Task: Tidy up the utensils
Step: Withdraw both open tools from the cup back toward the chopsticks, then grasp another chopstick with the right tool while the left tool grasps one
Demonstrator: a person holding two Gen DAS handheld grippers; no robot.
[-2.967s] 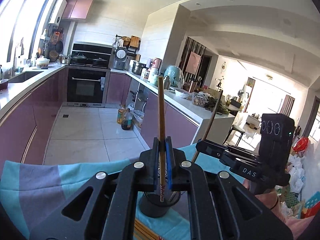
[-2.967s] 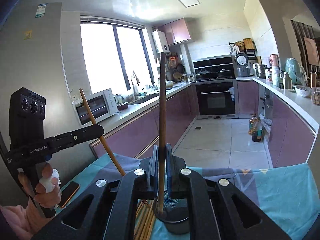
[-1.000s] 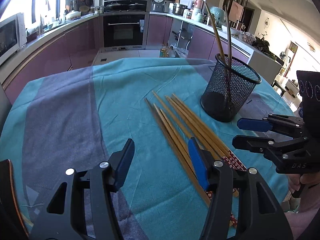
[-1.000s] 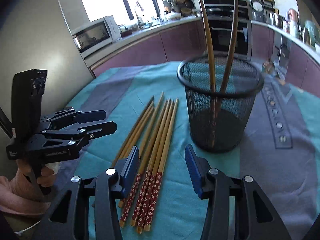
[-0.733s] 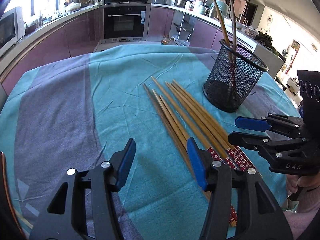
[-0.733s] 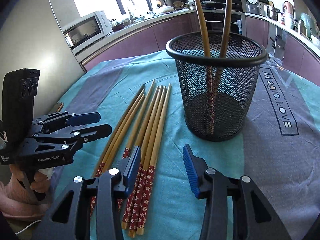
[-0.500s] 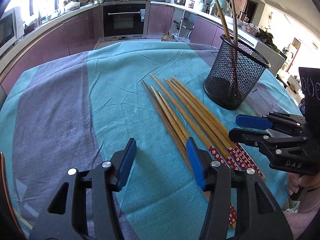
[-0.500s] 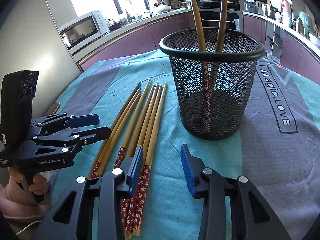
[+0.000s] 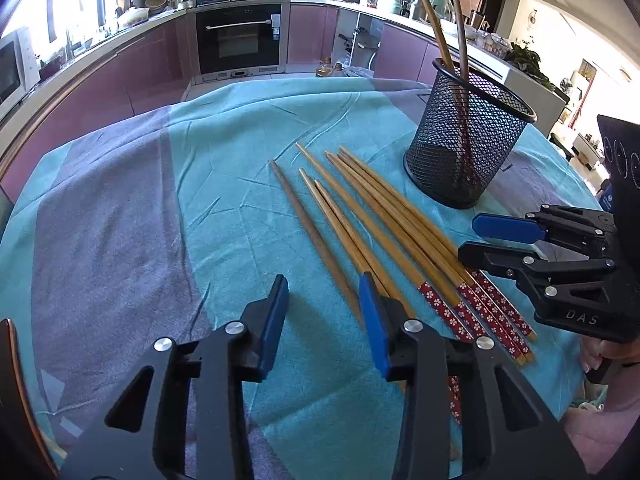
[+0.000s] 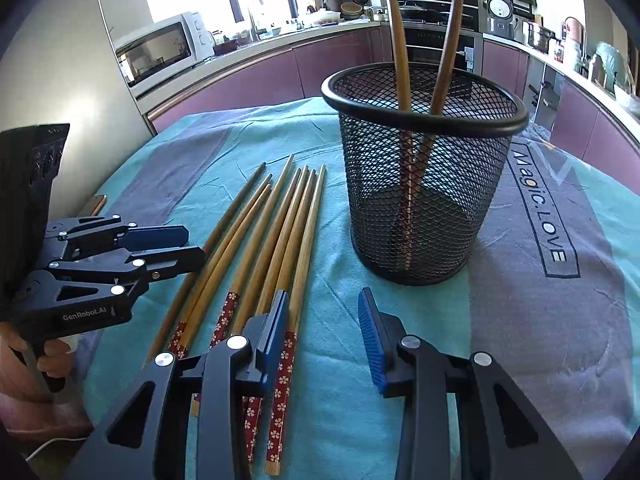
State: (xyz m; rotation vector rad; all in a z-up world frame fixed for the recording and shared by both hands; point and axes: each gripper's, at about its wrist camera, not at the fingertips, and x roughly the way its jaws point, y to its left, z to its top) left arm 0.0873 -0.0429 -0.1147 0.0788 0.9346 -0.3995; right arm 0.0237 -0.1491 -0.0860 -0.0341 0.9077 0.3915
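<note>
Chopsticks [image 10: 276, 236] lie loose in a rough fan on the teal-and-grey tablecloth [image 9: 120, 220], thin tips toward the kitchen, red flower-patterned ends toward the person. Seven loose sticks can be counted in the right wrist view.

Left side: left gripper [image 9: 323, 312] low over the cloth, jaws wide apart, nothing between them. Its right blue pad [image 9: 370, 316] sits over the middle sticks of the pile; the darkest stick [image 9: 316, 236] runs into the gap between the pads. In the right wrist view the same gripper [image 10: 182, 246] shows from the side, fingers parted, its tips over the left edge of the pile; contact cannot be told.

Centre: pile lies just beside the black mesh holder [image 10: 424, 176], apart from it.

Right side: right gripper [image 10: 325, 332] also spread open and empty. Its left pad [image 10: 276, 324] overlaps the rightmost sticks near their patterned ends. Seen from the left wrist [image 9: 482, 240], its fingers point at the patterned ends.

Holder stands upright on the cloth with two chopsticks [image 10: 400, 48] in it, leaning apart, crossing low inside. Grey band to its right carries the print "Magic.LOVE" [image 10: 540, 208].
</note>
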